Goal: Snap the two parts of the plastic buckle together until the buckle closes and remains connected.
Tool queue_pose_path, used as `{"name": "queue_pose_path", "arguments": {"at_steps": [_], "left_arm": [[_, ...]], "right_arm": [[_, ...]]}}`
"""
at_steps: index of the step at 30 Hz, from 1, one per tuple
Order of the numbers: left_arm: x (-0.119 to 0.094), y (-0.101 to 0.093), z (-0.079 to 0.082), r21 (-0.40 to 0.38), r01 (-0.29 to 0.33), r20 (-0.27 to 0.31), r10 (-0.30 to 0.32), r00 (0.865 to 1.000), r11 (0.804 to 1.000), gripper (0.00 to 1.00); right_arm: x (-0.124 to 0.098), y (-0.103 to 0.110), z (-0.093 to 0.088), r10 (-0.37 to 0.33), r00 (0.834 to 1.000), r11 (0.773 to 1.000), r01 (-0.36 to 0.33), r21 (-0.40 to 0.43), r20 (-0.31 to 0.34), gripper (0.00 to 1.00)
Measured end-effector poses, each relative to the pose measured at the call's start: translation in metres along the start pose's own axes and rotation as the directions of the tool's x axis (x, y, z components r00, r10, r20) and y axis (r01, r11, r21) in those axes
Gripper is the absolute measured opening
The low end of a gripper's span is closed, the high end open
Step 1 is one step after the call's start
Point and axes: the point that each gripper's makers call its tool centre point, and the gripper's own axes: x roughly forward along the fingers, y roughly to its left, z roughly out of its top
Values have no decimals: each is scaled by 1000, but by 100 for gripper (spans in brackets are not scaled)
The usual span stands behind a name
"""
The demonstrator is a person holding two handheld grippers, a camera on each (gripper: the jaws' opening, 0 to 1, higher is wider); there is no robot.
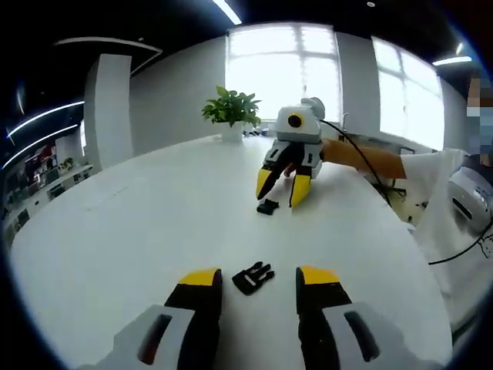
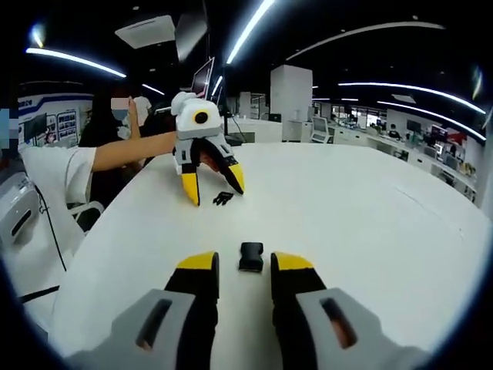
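Observation:
The black pronged half of the buckle (image 1: pixel 253 277) lies flat on the white table (image 1: pixel 139 231), between the yellow tips of my left gripper (image 1: pixel 259 276), which is open around it without touching. The black socket half (image 2: pixel 250 256) lies just ahead of my right gripper (image 2: pixel 244 262), whose jaws stand open on either side of it. Across the table, each gripper appears in the other's view: the right gripper (image 1: pixel 282 187) hangs over the socket half (image 1: pixel 267 206), and the left gripper (image 2: pixel 213 185) hangs over the pronged half (image 2: pixel 223 198).
A potted plant (image 1: pixel 231 108) stands at the table's far edge by bright windows. The person's arm (image 1: pixel 362 156) and white sleeve (image 1: pixel 431 193) reach in from the right, with a black cable trailing. A white chair (image 2: pixel 19 212) sits beyond the table's edge.

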Motion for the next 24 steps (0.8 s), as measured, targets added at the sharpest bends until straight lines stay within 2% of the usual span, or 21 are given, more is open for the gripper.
{"name": "queue_pose_path", "arguments": {"at_steps": [2,6,16,24], "left_arm": [[0,0,0,-7,7,4,-7,1000,1000,29],[-1,2,-1,-14,10,5,-10,1000,1000,23],[1,-4,-3,-10,13,13,-13,1000,1000,13],[3,1,0,-12,4,24,-4,1000,1000,13]], "right_arm": [[1,-1,-1,-3,1000,1000,3,1,-3,25],[1,0,-1,-4,1000,1000,4,2,-4,24],[3,-2,1,-13,1000,1000,13,-3,-10,22],[5,-2,-3,-13,1000,1000,13,-3,-24,20]]}}
